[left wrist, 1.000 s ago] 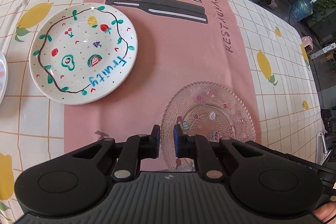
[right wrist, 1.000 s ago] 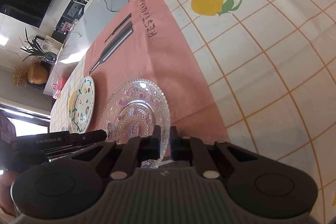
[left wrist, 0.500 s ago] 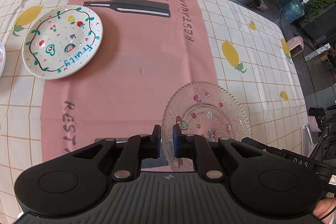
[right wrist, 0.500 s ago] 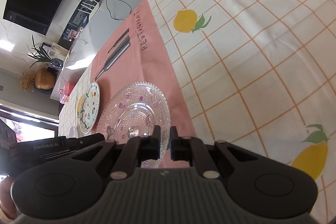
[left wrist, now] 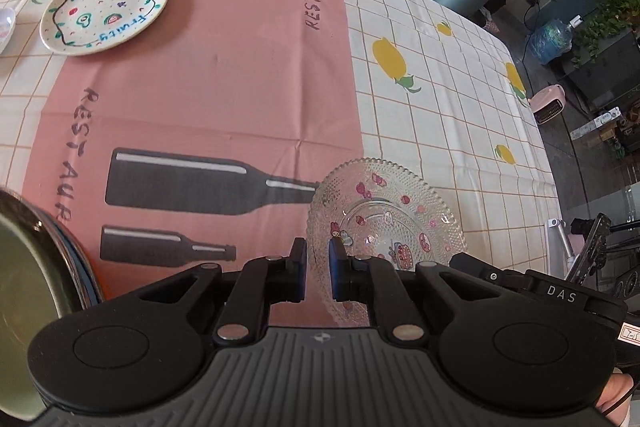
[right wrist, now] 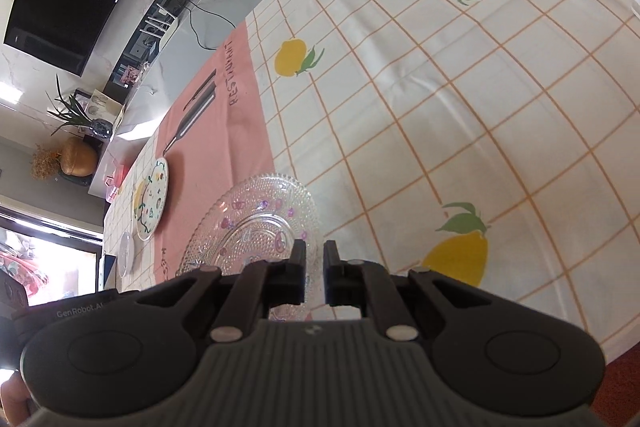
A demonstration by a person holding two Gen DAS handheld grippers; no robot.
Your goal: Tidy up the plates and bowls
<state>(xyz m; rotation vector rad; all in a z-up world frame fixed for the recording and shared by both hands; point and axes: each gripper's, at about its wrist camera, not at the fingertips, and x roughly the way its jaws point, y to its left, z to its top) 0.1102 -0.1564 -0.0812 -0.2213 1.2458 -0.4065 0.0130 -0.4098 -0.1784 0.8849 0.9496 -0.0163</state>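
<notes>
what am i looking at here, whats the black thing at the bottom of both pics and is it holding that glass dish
The black thing is a hand-held gripper: a person carries one in each hand, no robot arm. Each has a wide-angle camera looking along its two fingers, so one picture comes from the left hand-held gripper and the other from the right hand-held gripper.

Both are closed on the rim of the same clear glass plate, from opposite sides, carrying it together over the tablecloth.

Also on the table is a white painted fruit plate. A dark-rimmed dish shows at the left edge of the left view; I can't tell what it is.
</notes>
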